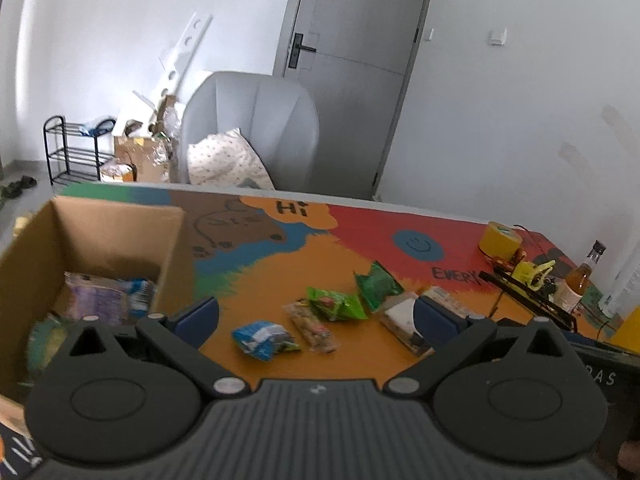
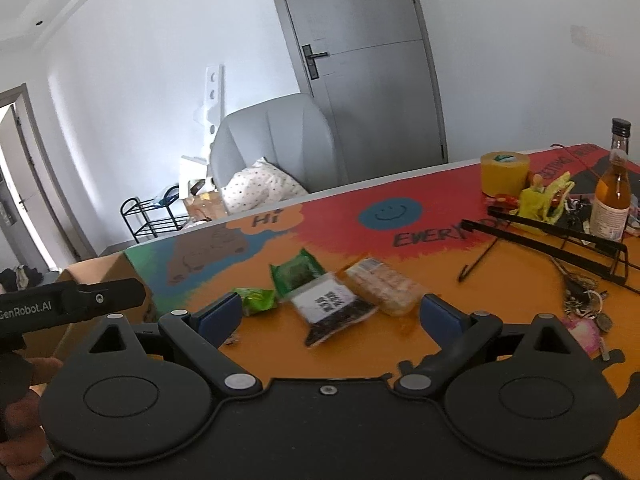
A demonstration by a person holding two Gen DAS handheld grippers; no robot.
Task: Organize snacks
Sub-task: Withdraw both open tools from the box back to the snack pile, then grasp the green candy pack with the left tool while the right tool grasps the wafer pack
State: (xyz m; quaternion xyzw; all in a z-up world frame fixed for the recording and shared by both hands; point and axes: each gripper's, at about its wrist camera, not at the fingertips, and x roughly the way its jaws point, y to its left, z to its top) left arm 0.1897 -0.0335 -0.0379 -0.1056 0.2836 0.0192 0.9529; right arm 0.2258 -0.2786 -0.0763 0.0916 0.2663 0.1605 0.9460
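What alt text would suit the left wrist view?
An open tool hovers over loose snack packets on a colourful painted table. A cardboard box at left already holds some packets; a grey armchair and door stand behind.

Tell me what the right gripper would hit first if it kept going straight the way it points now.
Most likely the packet with the square code label, lying on the table between the open right gripper fingers. Nothing stands in front of it, though depth is hard to judge through the fisheye.

Painted table (image 1: 304,264): snack packets (image 1: 336,304), cardboard box (image 1: 120,224), tape roll (image 1: 500,240), bottle (image 2: 614,184).
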